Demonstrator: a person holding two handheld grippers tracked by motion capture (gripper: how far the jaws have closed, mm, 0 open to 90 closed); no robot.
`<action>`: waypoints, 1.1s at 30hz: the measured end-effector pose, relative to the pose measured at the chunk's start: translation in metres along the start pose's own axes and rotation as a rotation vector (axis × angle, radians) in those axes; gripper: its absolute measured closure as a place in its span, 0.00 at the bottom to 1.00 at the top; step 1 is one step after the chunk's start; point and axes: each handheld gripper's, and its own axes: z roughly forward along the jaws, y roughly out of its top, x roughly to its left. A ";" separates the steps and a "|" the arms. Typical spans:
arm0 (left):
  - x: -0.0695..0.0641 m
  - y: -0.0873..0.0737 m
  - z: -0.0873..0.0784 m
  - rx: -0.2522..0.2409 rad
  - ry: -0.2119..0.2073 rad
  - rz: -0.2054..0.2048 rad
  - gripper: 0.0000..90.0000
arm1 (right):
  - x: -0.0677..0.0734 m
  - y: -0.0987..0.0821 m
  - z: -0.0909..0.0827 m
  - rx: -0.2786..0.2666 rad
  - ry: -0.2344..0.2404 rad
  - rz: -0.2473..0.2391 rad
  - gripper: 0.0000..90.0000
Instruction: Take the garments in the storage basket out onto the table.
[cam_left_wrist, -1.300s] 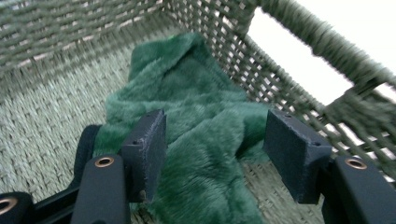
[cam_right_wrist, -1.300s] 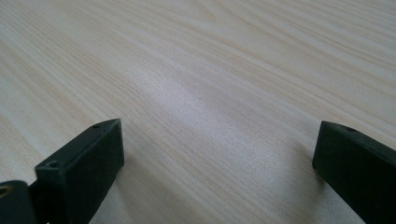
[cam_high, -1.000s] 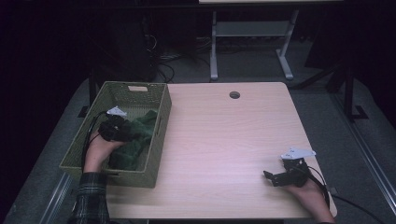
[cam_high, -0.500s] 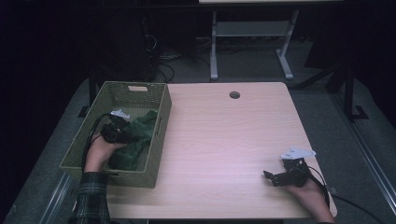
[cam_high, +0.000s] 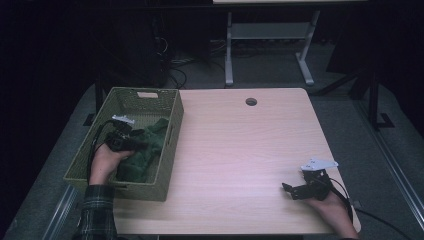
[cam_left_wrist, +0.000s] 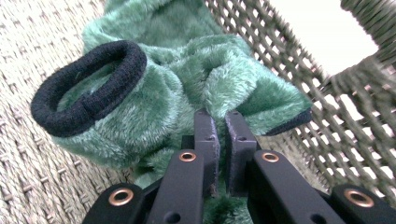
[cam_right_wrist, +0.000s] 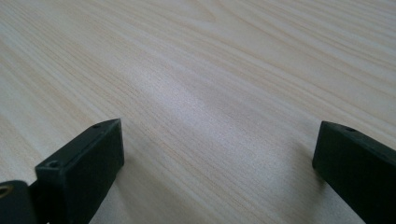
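Note:
A green fuzzy garment (cam_high: 146, 151) with black ribbed cuffs (cam_left_wrist: 88, 88) lies bunched in a woven olive basket (cam_high: 172, 125) at the table's left edge. My left gripper (cam_high: 131, 145) is down inside the basket. Its jaws have just been closing and are now shut on a fold of the green fabric (cam_left_wrist: 223, 116). The basket's wicker wall (cam_left_wrist: 327, 116) rises just beyond the garment. My right gripper (cam_high: 289, 189) rests low over the wooden table (cam_high: 240, 145) near the front right corner. It is open, with bare wood (cam_right_wrist: 210, 70) between its jaws (cam_right_wrist: 217, 135).
A round cable hole (cam_high: 251, 101) sits near the table's far edge. Behind the table stand a white metal frame (cam_high: 270, 35) and cables on a dark floor. A plaid sleeve (cam_high: 95, 215) comes in at the lower left.
The left gripper has settled slightly lower into the green garment in the basket. The right gripper has stayed where it was.

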 end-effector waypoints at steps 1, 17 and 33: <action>0.000 0.000 -0.002 -0.009 -0.003 -0.003 0.95 | 0.000 0.000 0.000 0.000 0.000 0.001 0.02; -0.011 0.008 -0.041 -0.228 -0.065 -0.026 0.95 | 0.000 0.000 0.000 0.000 0.000 0.000 0.02; -0.021 0.012 -0.069 -0.366 -0.064 -0.024 0.96 | 0.000 0.000 0.000 0.000 0.000 -0.001 0.02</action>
